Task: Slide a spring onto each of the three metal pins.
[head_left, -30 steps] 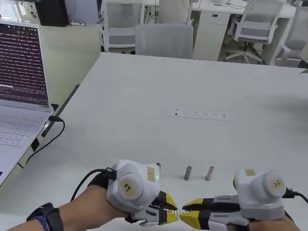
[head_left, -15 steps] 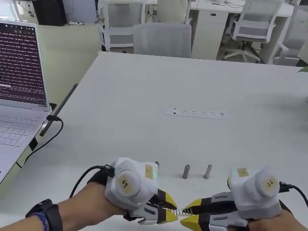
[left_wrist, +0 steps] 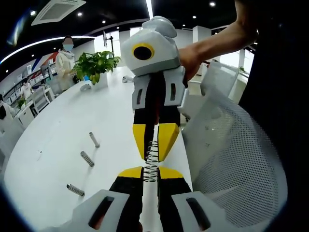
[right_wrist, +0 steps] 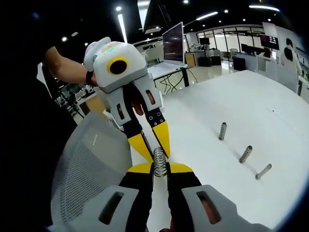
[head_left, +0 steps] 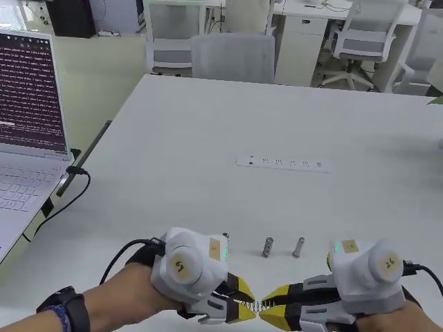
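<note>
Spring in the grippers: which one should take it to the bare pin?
Right, probably. Both grippers pinch the spring, but the bare pin lies on the right gripper's side; the left gripper sits farther from it.

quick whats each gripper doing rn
Left gripper: closed on one end of the spring.
Right gripper: closed on the spring's other end.

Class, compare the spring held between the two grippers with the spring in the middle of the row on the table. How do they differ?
The held spring is off the table, pinched between the left gripper and right gripper; the middle spring rests on the table, touched by neither. In the head view the held spring runs side to side, the middle spring up and down. Both are small metal coils.
</note>
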A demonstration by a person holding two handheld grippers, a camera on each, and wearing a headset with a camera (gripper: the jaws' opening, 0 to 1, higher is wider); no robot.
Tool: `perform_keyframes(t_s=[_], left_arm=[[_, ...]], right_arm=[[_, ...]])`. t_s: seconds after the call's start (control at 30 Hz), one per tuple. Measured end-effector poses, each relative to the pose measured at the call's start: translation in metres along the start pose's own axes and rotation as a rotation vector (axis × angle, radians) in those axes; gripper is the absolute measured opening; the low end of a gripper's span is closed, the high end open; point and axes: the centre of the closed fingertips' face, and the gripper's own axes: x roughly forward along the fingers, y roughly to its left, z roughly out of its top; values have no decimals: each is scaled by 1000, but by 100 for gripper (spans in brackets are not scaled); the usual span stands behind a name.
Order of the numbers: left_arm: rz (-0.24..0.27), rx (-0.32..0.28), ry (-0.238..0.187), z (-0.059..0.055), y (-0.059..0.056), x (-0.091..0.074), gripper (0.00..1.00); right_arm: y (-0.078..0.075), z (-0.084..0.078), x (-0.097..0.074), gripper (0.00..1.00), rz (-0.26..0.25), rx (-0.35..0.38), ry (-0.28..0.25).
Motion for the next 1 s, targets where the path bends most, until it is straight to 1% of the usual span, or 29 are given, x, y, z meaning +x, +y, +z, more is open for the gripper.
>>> perform_keyframes(t_s=[0.13, 0.17, 0.23, 0.27, 0.37, 0.5, 0.7, 0.8, 0.93, 1.0], left_arm=[[4, 9, 15, -3, 0, 3, 3], [8, 17, 25, -4, -1, 5, 3], [8, 38, 64, -12, -2, 6, 5], [7, 39, 71, -14, -3, 7, 6], [21, 33, 68, -14, -2, 7, 5], [29, 30, 72, -15, -1, 6, 4], [41, 18, 59, -11, 1, 5, 3], [43, 12, 56, -10, 1, 6, 4], [43, 18, 57, -8, 0, 7, 5], [47, 27, 58, -7, 0, 8, 3]], right_arm=[[1, 0, 1, 8, -3, -11, 21], [1, 0, 2, 8, -3, -14, 26], [2, 3, 1, 8, 5, -9, 19], [2, 4, 1, 8, 6, -7, 18], [4, 3, 1, 8, 8, -23, 43], [3, 2, 1, 8, 6, -19, 48], [2, 5, 1, 8, -5, -25, 50], [2, 4, 1, 8, -10, -29, 61], [3, 4, 0, 8, -14, -32, 69], [3, 5, 1, 8, -15, -35, 72]])
